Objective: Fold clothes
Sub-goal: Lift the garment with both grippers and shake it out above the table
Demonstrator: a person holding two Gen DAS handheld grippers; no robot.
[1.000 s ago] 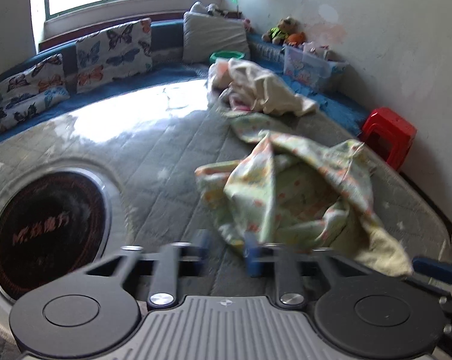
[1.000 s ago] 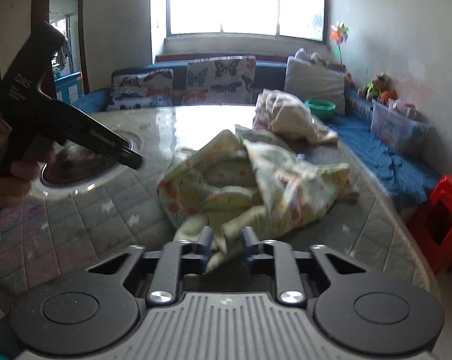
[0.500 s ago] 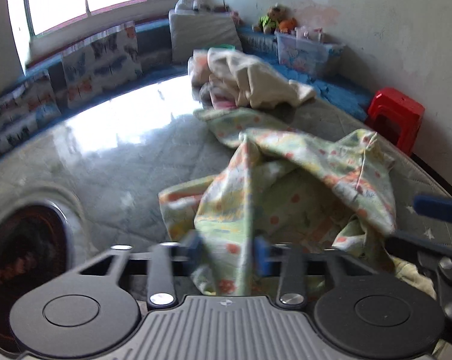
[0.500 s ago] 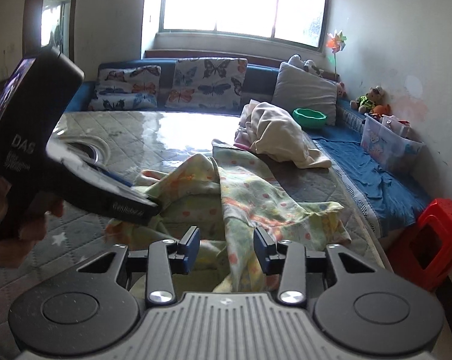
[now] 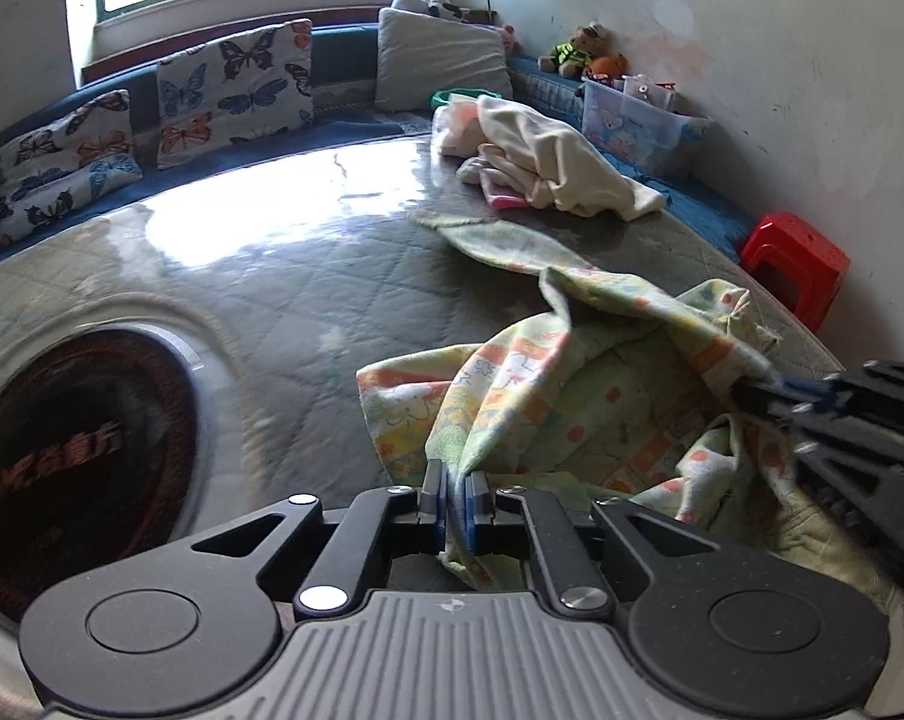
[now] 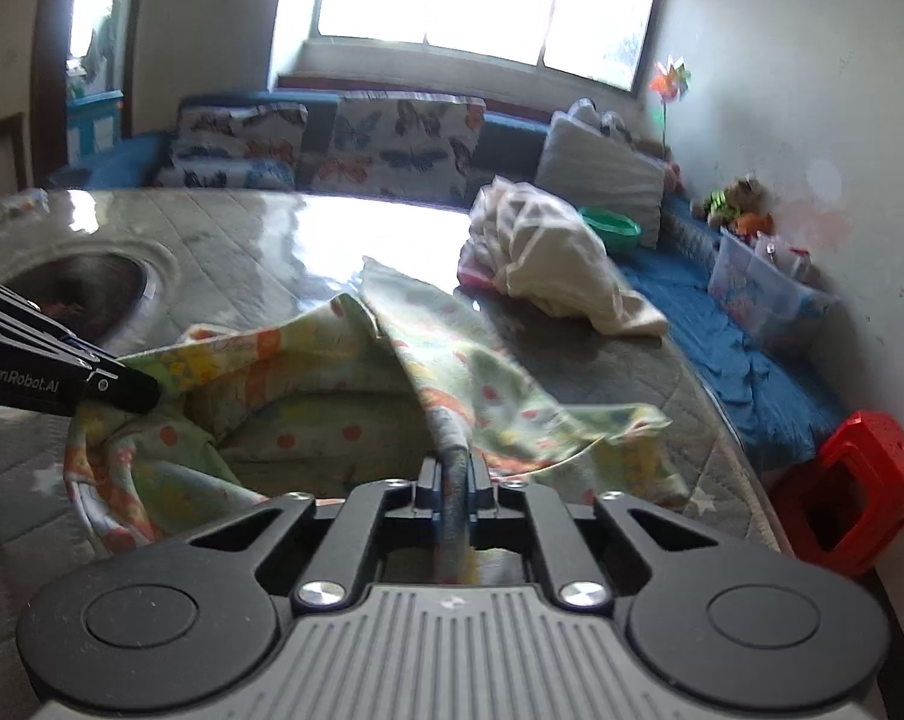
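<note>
A crumpled yellow-green garment with orange prints (image 5: 578,408) lies on the grey quilted table (image 5: 308,282); it also shows in the right wrist view (image 6: 308,372). My left gripper (image 5: 455,489) is shut on its near edge. My right gripper (image 6: 452,477) is shut on another fold of the same garment. The right gripper shows at the right of the left wrist view (image 5: 752,393), pinching the cloth. The left gripper shows at the left of the right wrist view (image 6: 146,393), at the cloth's left edge.
A pile of cream and pink clothes (image 5: 536,162) sits at the table's far side. A dark round inset (image 5: 74,450) is in the table at left. A red stool (image 5: 794,261) stands right of the table. Butterfly cushions (image 5: 230,90) line the blue bench behind.
Both grippers were open around the garment half a second ago. Both have now shut on its folds, and the cloth is drawn up between them.
</note>
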